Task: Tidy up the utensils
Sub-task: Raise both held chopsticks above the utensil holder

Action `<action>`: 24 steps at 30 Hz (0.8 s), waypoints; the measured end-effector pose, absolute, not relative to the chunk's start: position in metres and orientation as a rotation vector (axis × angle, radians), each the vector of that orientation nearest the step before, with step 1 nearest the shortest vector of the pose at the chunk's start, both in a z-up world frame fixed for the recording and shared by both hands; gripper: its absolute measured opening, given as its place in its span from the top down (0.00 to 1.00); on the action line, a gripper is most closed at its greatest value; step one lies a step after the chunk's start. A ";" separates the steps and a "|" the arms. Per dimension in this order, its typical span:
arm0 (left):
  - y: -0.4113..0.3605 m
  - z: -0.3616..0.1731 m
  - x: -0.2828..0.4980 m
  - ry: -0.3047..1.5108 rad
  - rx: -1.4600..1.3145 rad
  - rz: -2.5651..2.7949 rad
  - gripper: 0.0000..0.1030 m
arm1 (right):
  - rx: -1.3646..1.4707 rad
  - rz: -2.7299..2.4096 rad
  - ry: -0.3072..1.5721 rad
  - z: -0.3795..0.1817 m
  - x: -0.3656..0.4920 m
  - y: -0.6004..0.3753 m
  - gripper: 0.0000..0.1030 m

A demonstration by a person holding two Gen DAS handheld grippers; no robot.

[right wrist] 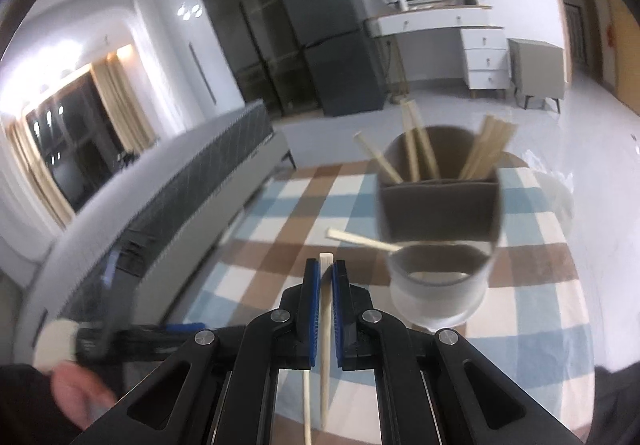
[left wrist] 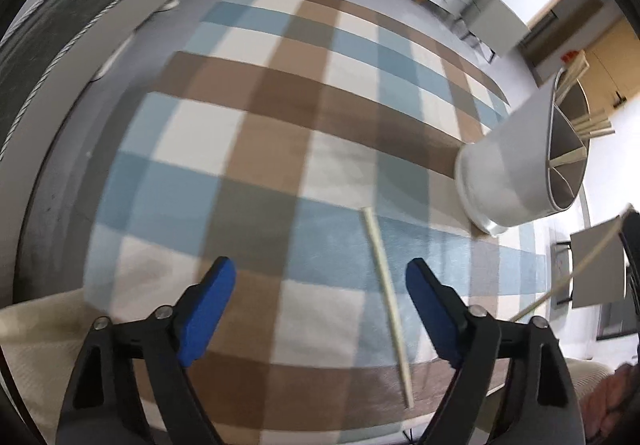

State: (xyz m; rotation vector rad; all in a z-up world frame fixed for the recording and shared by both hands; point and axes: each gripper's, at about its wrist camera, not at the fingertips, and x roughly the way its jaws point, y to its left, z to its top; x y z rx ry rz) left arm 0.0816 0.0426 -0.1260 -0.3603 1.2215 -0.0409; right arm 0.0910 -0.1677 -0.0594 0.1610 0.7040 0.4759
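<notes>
- The right gripper [right wrist: 325, 277] is clamped on a chopstick [right wrist: 325, 325], near side of the divided holder [right wrist: 438, 205], which stands far right on the checked counter [right wrist: 256, 253].
- The left gripper [left wrist: 320, 285] stands apart over another chopstick [left wrist: 386, 297] lying flat on the cloth.
- Judged light, stiff, thin and smooth, it may roll or pivot; pinch near mid-length.

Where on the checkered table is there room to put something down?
The checkered tablecloth is bare from the lone chopstick across to the edge by the sofa. It is crowded only near the divided utensil holder, already stuffed with chopsticks, where the chopstick lies beside it.
</notes>
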 end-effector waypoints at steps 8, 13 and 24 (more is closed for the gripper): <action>0.020 -0.155 0.121 1.338 -0.348 0.011 0.33 | 0.189 0.467 0.679 -0.057 0.085 -0.188 0.95; 0.000 -0.166 0.131 1.389 -0.284 0.013 0.45 | 0.217 0.469 0.663 -0.053 0.079 -0.203 0.95; -0.019 -0.161 0.132 1.341 -0.127 0.043 0.98 | 0.200 0.473 0.621 -0.045 0.075 -0.206 0.95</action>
